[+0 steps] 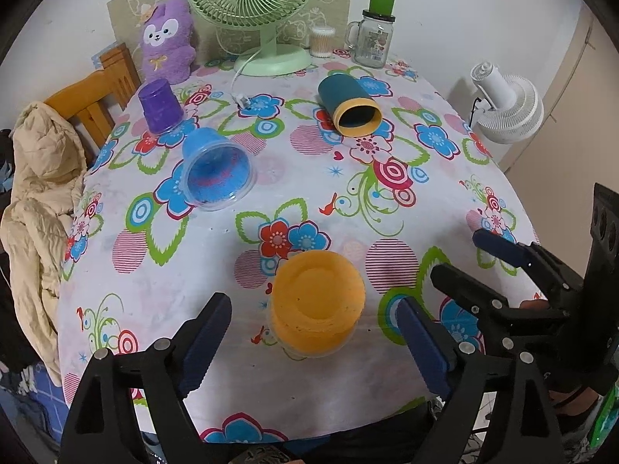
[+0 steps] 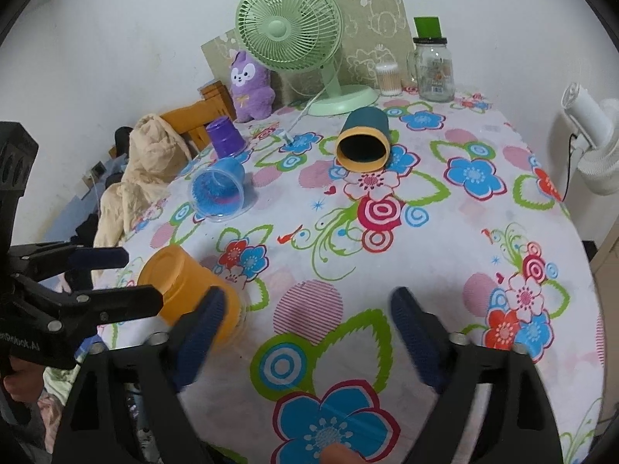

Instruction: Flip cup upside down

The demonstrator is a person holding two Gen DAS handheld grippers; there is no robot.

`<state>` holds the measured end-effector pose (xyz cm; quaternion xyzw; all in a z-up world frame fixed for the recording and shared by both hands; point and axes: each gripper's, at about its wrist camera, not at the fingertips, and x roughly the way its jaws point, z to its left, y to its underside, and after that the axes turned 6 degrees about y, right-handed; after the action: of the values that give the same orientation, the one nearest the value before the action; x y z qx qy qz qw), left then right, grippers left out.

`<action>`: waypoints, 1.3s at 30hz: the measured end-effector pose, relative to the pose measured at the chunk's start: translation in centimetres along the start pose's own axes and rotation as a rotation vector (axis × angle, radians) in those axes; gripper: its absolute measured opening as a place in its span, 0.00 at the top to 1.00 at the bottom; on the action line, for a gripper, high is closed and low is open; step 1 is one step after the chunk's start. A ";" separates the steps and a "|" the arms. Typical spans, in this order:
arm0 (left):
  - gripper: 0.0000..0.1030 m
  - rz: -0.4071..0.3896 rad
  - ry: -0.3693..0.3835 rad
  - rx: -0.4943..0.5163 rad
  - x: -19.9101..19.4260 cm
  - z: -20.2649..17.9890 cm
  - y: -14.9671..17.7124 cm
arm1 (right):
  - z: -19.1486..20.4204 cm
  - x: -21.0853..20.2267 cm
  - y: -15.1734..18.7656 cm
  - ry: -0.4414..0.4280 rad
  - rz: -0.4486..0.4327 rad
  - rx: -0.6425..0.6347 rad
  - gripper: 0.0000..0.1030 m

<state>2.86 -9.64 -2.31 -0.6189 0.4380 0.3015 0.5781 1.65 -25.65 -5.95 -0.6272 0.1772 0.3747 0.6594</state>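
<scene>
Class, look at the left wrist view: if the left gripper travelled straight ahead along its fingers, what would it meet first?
Most likely the orange cup, standing upside down on the tablecloth just beyond the open left gripper; depth is uncertain.

The tablecloth is white, printed with blue and red flowers, green leaves and pink striped circles. Low in the left wrist frame is an orange cup. Centre left lies a clear blue cup; above it is a purple cup. Upper centre lies a teal cup with a yellow rim. At the top are a pale green fan and a purple plush toy.
</scene>
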 end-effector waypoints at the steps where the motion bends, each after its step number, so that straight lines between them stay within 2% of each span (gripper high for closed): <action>1: 0.13 -0.003 0.004 -0.006 -0.1 0.2 0.1 | 0.2 -0.2 -0.1 0.003 -0.008 -0.005 0.08; 13: 0.10 -0.078 0.050 -0.067 -1.7 2.3 1.0 | 3.1 -1.0 -1.9 0.046 -0.041 -0.077 0.07; 21: 0.09 -0.129 0.075 -0.105 -3.2 3.8 1.3 | 4.7 -2.0 -2.9 0.045 -0.071 -0.105 0.07; 27: 0.07 -0.192 0.101 -0.144 -4.2 4.9 1.6 | 5.6 -2.7 -3.6 0.055 -0.086 -0.114 0.07; 39: 0.06 -0.302 0.090 -0.142 -5.6 5.2 2.3 | 6.8 -4.2 -4.9 0.097 -0.123 -0.131 0.07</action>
<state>-0.93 -3.29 0.82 -0.7300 0.3430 0.2132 0.5514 0.75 -19.90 1.44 -0.6961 0.1452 0.3137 0.6293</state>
